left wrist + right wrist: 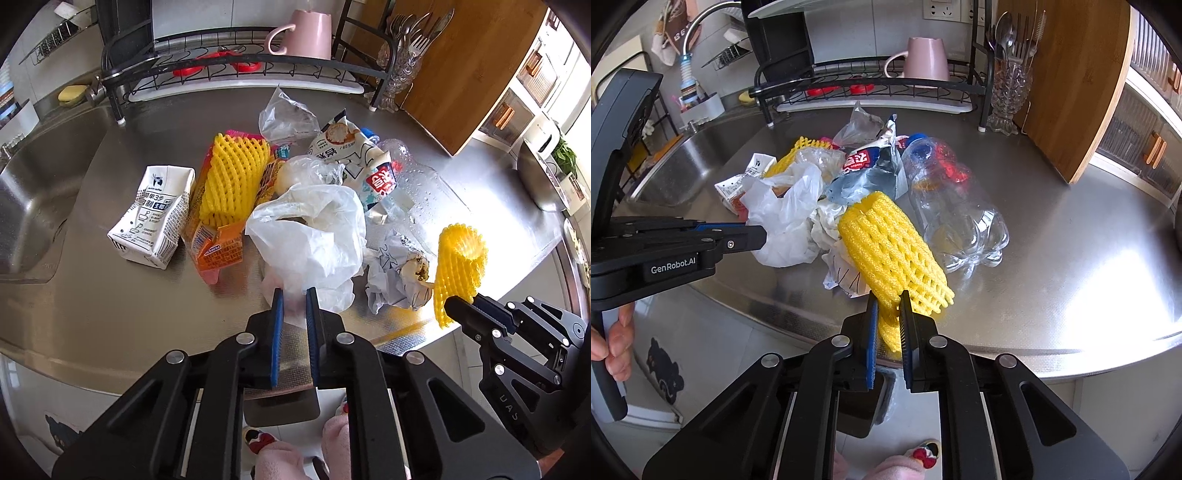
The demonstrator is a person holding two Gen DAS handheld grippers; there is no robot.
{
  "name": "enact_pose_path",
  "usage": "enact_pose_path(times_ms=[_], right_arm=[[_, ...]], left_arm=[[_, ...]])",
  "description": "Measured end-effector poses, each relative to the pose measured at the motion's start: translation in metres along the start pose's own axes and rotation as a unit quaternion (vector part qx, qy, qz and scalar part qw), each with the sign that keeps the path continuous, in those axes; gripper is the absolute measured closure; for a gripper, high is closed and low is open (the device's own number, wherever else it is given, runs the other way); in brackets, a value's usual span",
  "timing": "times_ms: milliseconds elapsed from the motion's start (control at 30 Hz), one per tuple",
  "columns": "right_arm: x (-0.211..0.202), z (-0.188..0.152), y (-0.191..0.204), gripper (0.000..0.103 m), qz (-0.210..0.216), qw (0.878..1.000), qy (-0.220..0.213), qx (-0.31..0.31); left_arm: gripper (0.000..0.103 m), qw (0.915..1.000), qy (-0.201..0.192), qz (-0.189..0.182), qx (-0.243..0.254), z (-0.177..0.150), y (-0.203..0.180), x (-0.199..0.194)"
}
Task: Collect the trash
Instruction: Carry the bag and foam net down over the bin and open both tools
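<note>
My left gripper pinching the white plastic bag, my right gripper clamping the yellow foam net, steel counter

The black body of the left gripper carries the white wording "GenRobot.AI". The right gripper shows the letters "UAS" on its black arm. A white folded milk carton near the steel counter's sink-side edge bears black Chinese print including the digit "3". An orange torn snack wrapper beside it reads "PERFECT".
</note>
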State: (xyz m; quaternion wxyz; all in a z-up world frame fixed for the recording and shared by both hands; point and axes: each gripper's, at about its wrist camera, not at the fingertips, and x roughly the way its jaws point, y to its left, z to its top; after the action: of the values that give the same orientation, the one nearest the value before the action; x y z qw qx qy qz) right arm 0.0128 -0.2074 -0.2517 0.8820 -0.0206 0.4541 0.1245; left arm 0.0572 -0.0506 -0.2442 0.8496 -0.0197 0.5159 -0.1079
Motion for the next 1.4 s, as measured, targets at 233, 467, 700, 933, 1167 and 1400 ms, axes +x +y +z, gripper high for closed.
enact_pose_path(times_ms=[233,467,700,933,1167,1400], right_arm=[[-0.023,0.005,0.000,0.091,0.000,1.000,-0.026,0.005],[-0.048,0.007,0.007,0.091,0.000,0.999,-0.054,0.003],[-0.071,-0.005,0.024,0.091,0.012,0.998,-0.068,-0.004],[-0.087,-0.033,0.044,0.091,0.032,0.998,-0.053,-0.002],[-0.068,-0.068,0.053,0.091,0.045,0.999,-0.005,0.016],[-0.021,-0.103,0.059,0.091,0.061,0.996,0.051,0.045]], left_arm=[[0.096,0.9998,-0.020,0.006,-0.001,-0.004,-0.001,-0.027],[0.097,0.9988,-0.048,0.010,-0.002,-0.012,-0.003,-0.061],[0.097,0.9980,-0.062,0.008,-0.008,-0.033,0.000,-0.094],[0.097,0.9984,-0.056,0.007,-0.009,-0.076,0.004,-0.112],[0.097,0.9997,-0.021,-0.002,-0.008,-0.121,0.012,-0.100],[0.097,0.9992,0.038,-0.012,-0.008,-0.159,0.021,-0.045]])
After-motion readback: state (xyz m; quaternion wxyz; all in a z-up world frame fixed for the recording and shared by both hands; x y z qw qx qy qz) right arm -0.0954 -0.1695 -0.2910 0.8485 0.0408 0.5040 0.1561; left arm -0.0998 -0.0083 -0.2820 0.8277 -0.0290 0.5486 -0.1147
